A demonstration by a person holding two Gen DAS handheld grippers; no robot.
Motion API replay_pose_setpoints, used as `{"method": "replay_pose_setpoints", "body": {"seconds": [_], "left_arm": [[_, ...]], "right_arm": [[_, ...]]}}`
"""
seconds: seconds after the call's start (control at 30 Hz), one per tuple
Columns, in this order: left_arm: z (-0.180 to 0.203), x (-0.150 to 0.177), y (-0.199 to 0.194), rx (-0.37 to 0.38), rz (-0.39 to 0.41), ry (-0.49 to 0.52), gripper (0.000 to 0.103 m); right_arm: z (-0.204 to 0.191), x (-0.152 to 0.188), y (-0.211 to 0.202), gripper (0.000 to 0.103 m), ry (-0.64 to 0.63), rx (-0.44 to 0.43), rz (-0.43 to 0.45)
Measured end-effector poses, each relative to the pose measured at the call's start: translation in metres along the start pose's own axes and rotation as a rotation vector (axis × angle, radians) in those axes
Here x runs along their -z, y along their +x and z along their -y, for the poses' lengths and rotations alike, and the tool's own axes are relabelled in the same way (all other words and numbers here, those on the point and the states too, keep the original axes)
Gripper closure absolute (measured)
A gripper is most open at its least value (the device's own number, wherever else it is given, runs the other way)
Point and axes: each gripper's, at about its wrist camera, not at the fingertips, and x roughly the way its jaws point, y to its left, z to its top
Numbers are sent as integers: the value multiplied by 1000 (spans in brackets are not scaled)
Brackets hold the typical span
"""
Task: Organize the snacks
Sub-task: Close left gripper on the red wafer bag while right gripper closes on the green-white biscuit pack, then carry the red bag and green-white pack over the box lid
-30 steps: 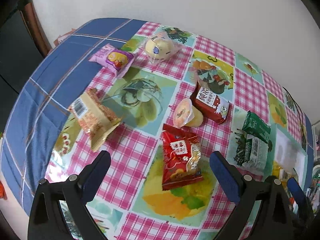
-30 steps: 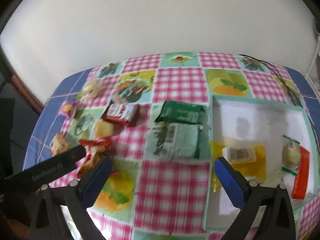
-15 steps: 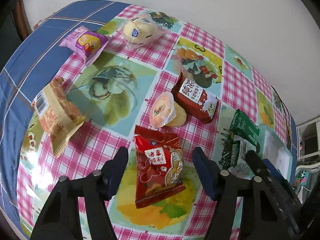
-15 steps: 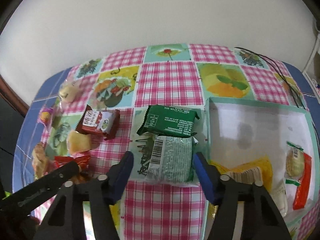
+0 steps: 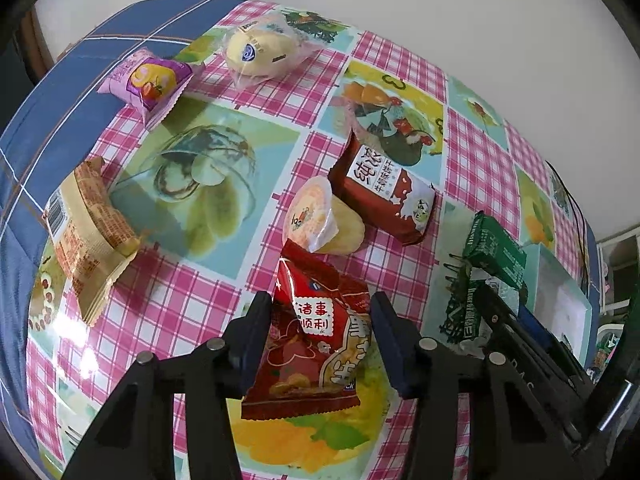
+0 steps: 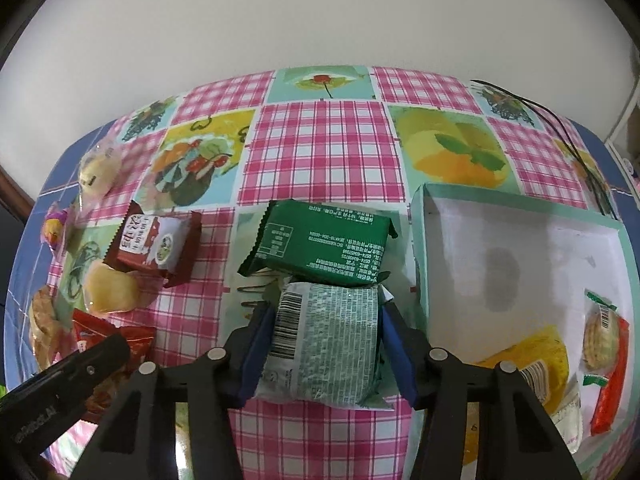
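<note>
Gripping 2 packs at once, left gripper (image 5: 320, 332) squeezes the red pack (image 5: 312, 344), right gripper (image 6: 324, 344) the pale-green pack (image 6: 324, 344); slick, puffy film could slip during lifting.

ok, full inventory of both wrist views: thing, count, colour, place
red snack bag: 1, red, between left fingers
pale green packet: 1, between right fingers
dark green packet: 1, just beyond the pale one
maroon packet: 1, table centre
jelly cup: 1, yellow, on its side beside the maroon packet
tan packet: 1, left edge
purple packet: 1, far left
wrapped bun: 1, cream, far side
box: 1, teal rim, right; holds a yellow packet and an orange-green packet
tablecloth: 1, pink check
left hand-held gripper
right hand-held gripper
</note>
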Motion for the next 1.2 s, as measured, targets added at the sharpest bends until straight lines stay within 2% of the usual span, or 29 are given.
{"method": "replay_pose_setpoints", "body": {"seconds": [0.23, 0.63, 1.03, 1.2], "left_arm": [[1, 0, 2, -7, 9, -2, 53], [3, 0, -7, 16, 29, -8, 64], [16, -5, -65, 44, 159, 10, 65], [27, -4, -82, 49, 200, 15, 65]], "right_arm": [[-11, 3, 0, 51, -32, -32, -8], [-11, 2, -7, 51, -24, -64, -19], [-5, -17, -64, 51, -8, -112, 96], [5, -19, -76, 51, 4, -123, 111]]}}
